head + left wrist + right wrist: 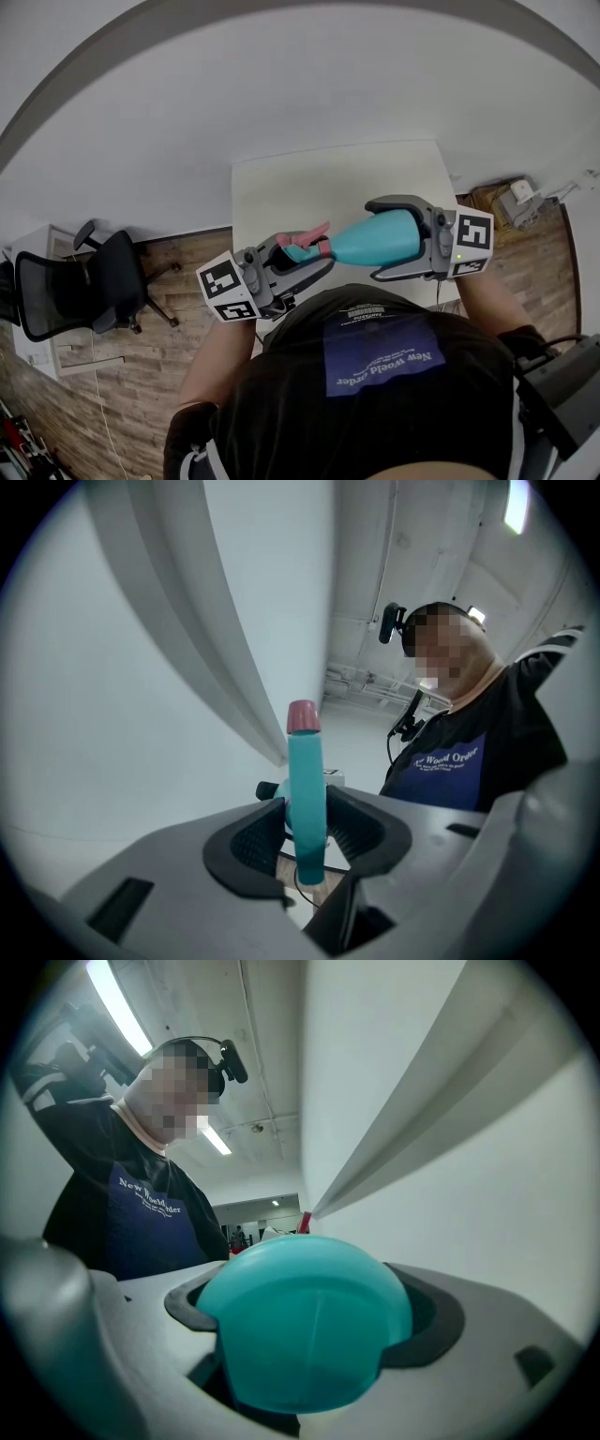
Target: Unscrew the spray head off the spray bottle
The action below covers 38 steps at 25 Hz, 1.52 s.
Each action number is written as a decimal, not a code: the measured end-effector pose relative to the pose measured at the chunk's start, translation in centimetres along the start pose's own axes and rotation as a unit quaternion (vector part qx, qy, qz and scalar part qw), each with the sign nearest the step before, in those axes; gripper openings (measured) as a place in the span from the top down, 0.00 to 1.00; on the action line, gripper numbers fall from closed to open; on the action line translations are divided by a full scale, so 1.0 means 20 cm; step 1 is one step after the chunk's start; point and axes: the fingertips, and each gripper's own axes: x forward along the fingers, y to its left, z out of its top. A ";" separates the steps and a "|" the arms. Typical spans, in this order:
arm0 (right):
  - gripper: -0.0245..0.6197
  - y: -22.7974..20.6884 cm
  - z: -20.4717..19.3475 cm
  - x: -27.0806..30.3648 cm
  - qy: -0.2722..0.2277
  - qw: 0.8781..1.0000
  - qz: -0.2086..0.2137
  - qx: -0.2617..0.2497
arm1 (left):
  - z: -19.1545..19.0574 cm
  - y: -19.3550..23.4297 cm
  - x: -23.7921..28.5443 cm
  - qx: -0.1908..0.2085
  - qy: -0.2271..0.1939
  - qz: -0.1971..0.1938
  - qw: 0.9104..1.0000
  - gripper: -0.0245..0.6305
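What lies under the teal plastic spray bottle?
The teal plastic spray bottle, held level by the left gripper at its spray head and the right gripper at its body, is above the white table's near edge and the person's black shirt. The table strip beneath is covered.

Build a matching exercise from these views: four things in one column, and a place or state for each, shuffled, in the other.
Things
1. left gripper
2. right gripper
3. black office chair
4. white rectangular table

Places and states
A. on the wooden floor, at the left of the head view
B. shut on the body of the teal plastic spray bottle
C. seen behind the bottle in the head view
D. shut on the teal-and-pink spray head

Pairs: 1-D, 2-B, 3-A, 4-C
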 end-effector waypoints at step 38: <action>0.26 -0.08 0.03 -0.16 -0.045 0.996 -0.056 -0.047 | 0.01 0.14 -0.04 -0.324 -0.062 -0.003 0.944 0.73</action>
